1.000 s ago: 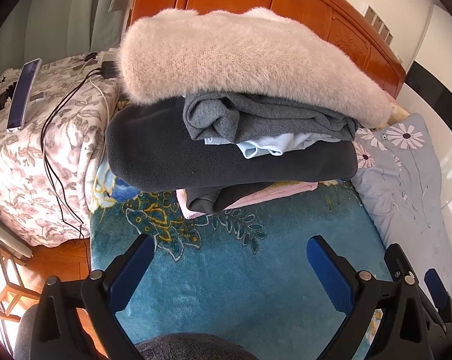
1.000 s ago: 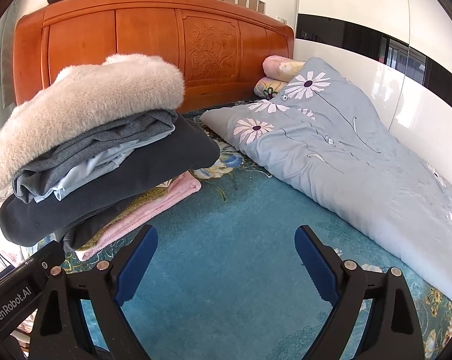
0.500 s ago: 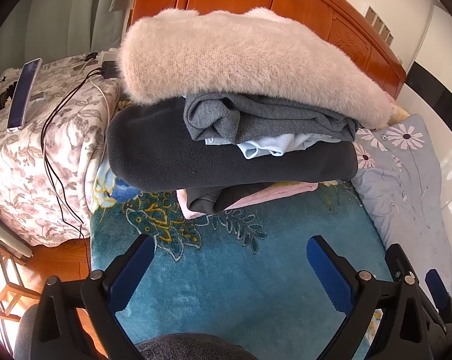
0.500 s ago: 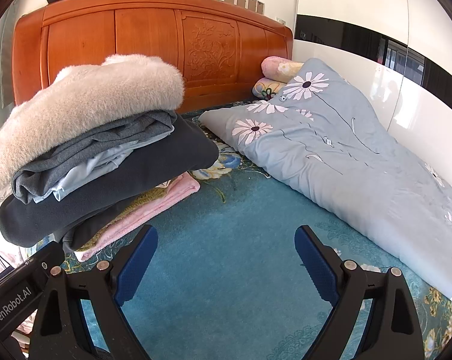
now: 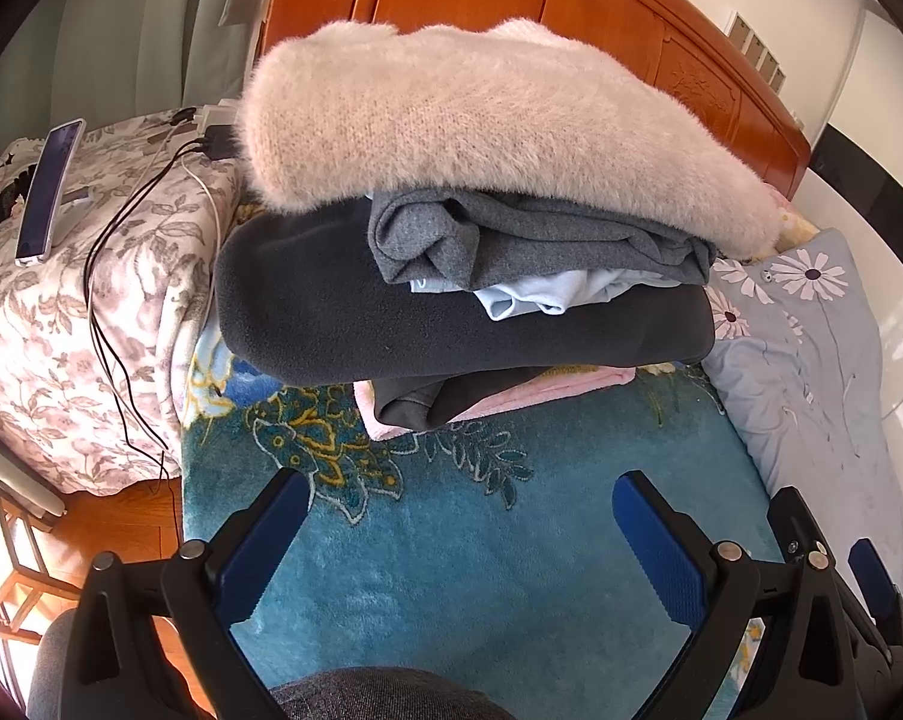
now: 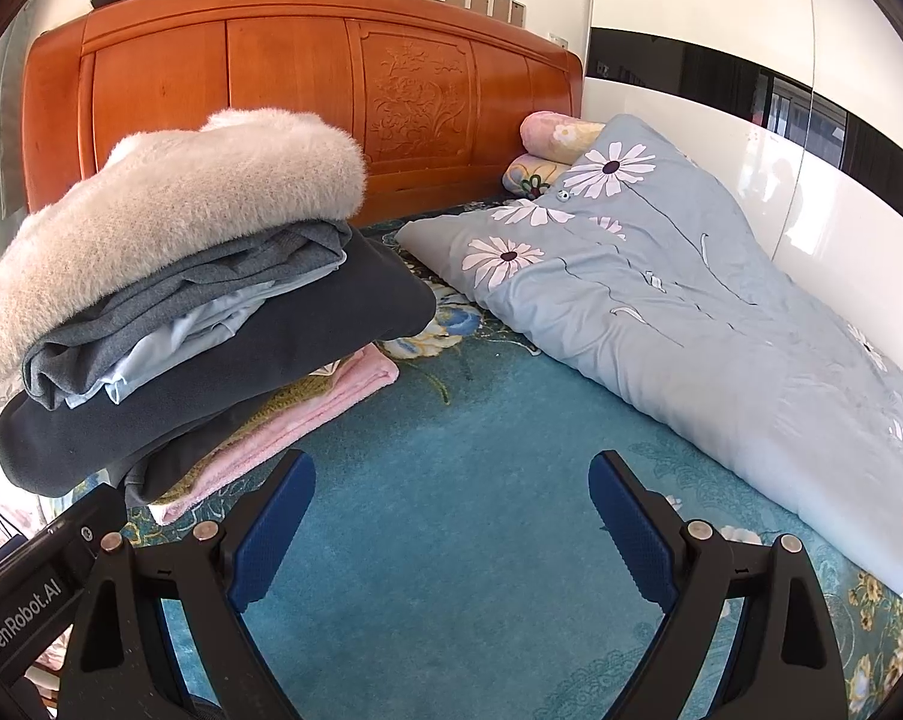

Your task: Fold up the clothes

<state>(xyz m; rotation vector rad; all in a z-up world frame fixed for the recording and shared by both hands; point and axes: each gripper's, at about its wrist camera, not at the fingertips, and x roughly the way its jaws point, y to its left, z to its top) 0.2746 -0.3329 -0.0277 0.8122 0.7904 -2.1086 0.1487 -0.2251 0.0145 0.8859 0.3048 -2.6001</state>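
Ahead of both grippers sits a stack of folded clothes [image 5: 469, 276] on the teal floral blanket [image 5: 481, 570] near the carved wooden headboard [image 6: 307, 96]. A fluffy cream sweater [image 5: 481, 132] tops it, over a grey knit [image 5: 523, 240], a pale blue garment [image 5: 541, 297], a dark fleece [image 5: 391, 324] and a pink towel [image 6: 307, 420] (lowest that shows). The left gripper [image 5: 460, 546] has its blue pads spread wide over bare blanket, holding nothing; the right gripper [image 6: 451, 525] is likewise spread and empty. A daisy-print duvet [image 6: 691, 312] lies to the right; a phone [image 5: 49, 192] rests on the floral-covered side table [image 5: 49, 330].
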